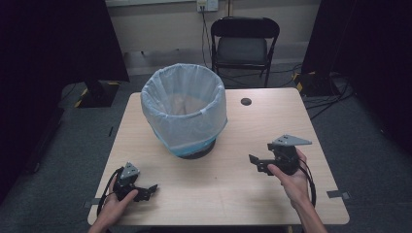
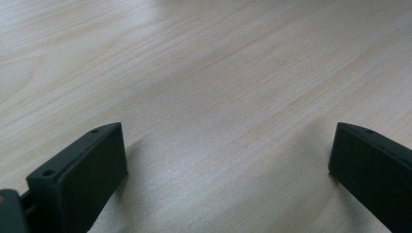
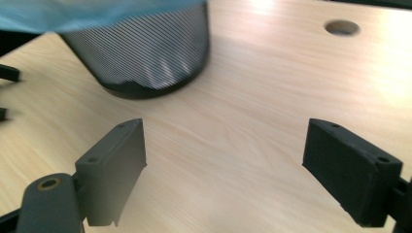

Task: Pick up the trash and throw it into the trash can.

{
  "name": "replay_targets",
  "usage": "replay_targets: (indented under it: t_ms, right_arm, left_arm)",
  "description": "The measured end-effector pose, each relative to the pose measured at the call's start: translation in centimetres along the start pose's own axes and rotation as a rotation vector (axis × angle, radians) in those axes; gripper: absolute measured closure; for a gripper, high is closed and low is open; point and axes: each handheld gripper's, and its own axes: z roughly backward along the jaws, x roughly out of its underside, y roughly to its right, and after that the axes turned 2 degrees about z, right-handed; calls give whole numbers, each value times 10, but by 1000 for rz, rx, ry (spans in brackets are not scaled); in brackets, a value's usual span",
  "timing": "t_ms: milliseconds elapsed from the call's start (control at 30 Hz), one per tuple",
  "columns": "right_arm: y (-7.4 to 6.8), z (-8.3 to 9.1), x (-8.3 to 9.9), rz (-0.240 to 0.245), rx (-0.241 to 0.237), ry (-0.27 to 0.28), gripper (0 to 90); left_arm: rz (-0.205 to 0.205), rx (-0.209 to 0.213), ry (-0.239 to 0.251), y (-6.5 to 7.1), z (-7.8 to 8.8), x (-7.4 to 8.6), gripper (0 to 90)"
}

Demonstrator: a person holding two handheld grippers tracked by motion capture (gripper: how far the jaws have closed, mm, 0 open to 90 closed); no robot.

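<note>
A black mesh waste bin [image 1: 184,109] lined with a pale blue-white plastic bag stands on the wooden table [image 1: 272,121] a little left of centre; its mesh wall [image 3: 145,53] fills the upper left of the right gripper view. My left gripper [image 1: 145,190] rests low near the table's front left edge, held in a hand, its jaws wide apart over bare wood [image 2: 223,160]. My right gripper [image 1: 255,162] hovers at the front right, pointing left toward the bin, open with nothing between its pads [image 3: 223,160].
A round cable hole [image 1: 246,101] lies in the table behind the right gripper, and shows as a hole [image 3: 342,27] at the top right of the right gripper view. A black folding chair [image 1: 244,46] stands beyond the table. Dark curtains flank both sides.
</note>
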Motion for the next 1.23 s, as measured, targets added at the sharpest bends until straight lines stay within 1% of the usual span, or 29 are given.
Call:
replay_targets:
  t_ms: [67,167,200,233,267,300,367,433,467,500,600,633,767,833,933,1067,1233]
  right_arm:
    - [5,1,10,-16,19,-6,148]
    - [10,-1,22,-15,44,-26,148]
    - [14,-3,31,-32,51,-38,148]
    - [14,-3,31,-32,51,-38,148]
    - [15,-4,35,-35,58,-45,148]
    - [18,-7,42,-41,77,-59,147]
    - [19,-8,45,-44,83,-68,145]
    - [21,-12,52,-49,105,-90,144]
    - [22,-13,55,-42,112,-109,147]
    - [22,-15,59,-29,132,-128,149]
    - [24,-19,65,-35,143,-129,149]
    - [24,-20,67,-33,160,-136,149]
    - [24,-22,72,-29,189,-151,147]
    - [24,-24,74,-30,185,-161,147]
    - [24,-27,80,-26,202,-178,137]
    - [23,-28,82,-24,240,-167,128]
    - [23,-29,82,-22,243,-167,122]
  left_arm:
    - [0,0,0,0,0,0,0]
    - [2,-2,1,0,0,0,0]
    - [3,-3,0,0,0,0,0]
    - [3,-5,-1,1,0,0,0]
    - [3,-4,-1,0,0,0,0]
    - [4,-4,0,1,0,0,0]
    - [3,-5,-1,0,0,0,0]
    - [4,-4,0,0,0,0,0]
    - [4,-5,-1,1,0,0,0]
    - [4,-4,1,0,0,0,0]
    - [3,-5,-1,1,0,0,0]
    - [3,-6,-2,1,0,0,0]
    - [3,-5,-2,1,0,0,0]
    - [2,-5,-1,0,0,0,0]
    - [3,-6,-2,0,0,0,0]
    - [1,-6,-2,0,0,0,0]
    - [1,-7,-3,0,0,0,0]
